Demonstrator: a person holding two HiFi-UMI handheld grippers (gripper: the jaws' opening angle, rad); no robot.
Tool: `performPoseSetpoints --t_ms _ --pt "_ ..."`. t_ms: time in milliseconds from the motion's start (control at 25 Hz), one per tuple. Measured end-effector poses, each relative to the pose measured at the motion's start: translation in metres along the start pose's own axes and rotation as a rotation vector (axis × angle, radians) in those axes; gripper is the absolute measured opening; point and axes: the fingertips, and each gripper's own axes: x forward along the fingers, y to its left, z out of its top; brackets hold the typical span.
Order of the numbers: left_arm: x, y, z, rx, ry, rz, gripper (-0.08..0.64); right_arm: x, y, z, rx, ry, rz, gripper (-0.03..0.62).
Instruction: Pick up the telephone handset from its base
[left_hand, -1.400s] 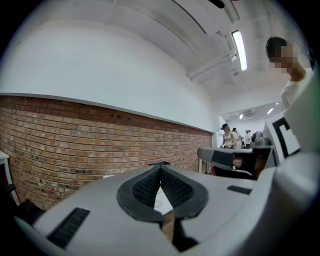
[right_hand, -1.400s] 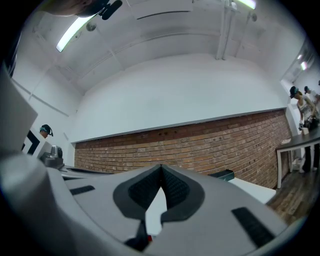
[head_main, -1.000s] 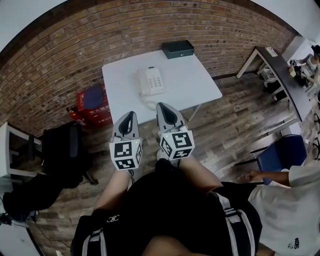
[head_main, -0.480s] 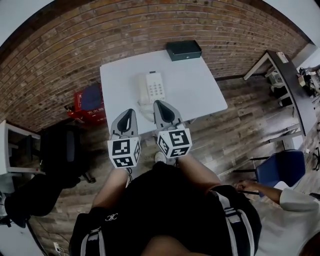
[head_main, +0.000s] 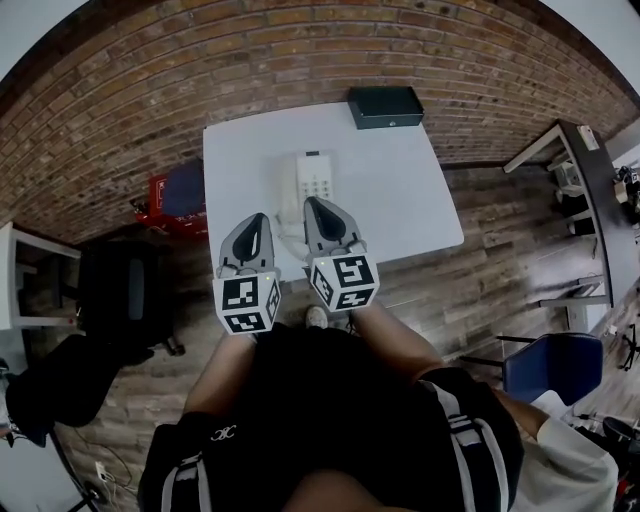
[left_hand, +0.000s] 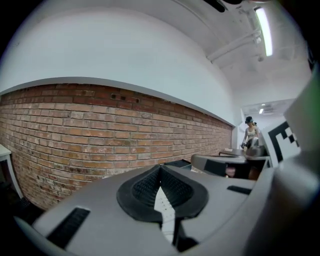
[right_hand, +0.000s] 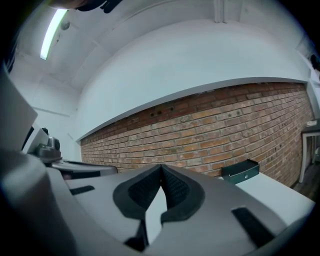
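Moved: both grippers have come forward over the bench (head_main: 400, 200) since a second ago, and the phone (head_main: 314, 182) now lies just ahead of them; the bystander at the right has nearly slid out of view.
Left gripper (head_main: 256, 218): jaws pressed together with nothing between them; in the head view it is over the bench's near left part, left of the phone and apart from it.
Right gripper (head_main: 314, 204): jaws pressed together, empty; in the head view its tip overlaps the phone's near end, and I cannot tell whether it touches.
Handset (head_main: 287, 190): on its base, along the phone's left side, between the two gripper tips in the head view.
Phone: white, keypad up, near the bench's middle.
Box (head_main: 386, 106): black, at the bench's far right corner, by the brick wall (head_main: 150, 80).
Left gripper view: closed pads (left_hand: 150, 187), the wall beyond, and the right gripper alongside.
Right gripper view: closed pads (right_hand: 172, 190), bench top, box (right_hand: 241, 171) and wall.
Floor: red crate (head_main: 172, 205) left of the bench, black bag (head_main: 115, 290) nearer, blue chair (head_main: 555, 365) at the right.
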Motion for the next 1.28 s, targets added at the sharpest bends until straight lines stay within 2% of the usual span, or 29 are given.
performPoseSetpoints --t_ms 200,560,680,960,1120,1280 --pt "0.016 0.017 -0.007 0.001 0.027 0.018 0.003 0.024 -0.007 -0.013 0.016 0.035 -0.016 -0.002" --pt "0.034 0.034 0.001 0.011 0.031 -0.02 0.003 0.068 -0.017 -0.044 0.037 0.113 -0.075 0.0" --pt "0.038 0.045 0.001 0.007 0.039 -0.021 0.003 0.087 -0.021 -0.064 0.036 0.169 -0.096 0.052" --pt "0.041 0.079 0.0 -0.001 0.051 -0.004 0.003 0.129 -0.029 -0.117 0.025 0.315 -0.164 0.109" --pt "0.042 0.097 0.0 -0.013 0.057 0.013 0.003 0.151 -0.039 -0.156 0.035 0.422 -0.217 0.177" --pt "0.042 0.114 0.001 -0.022 0.057 0.036 0.003 0.165 -0.051 -0.185 0.047 0.51 -0.26 0.192"
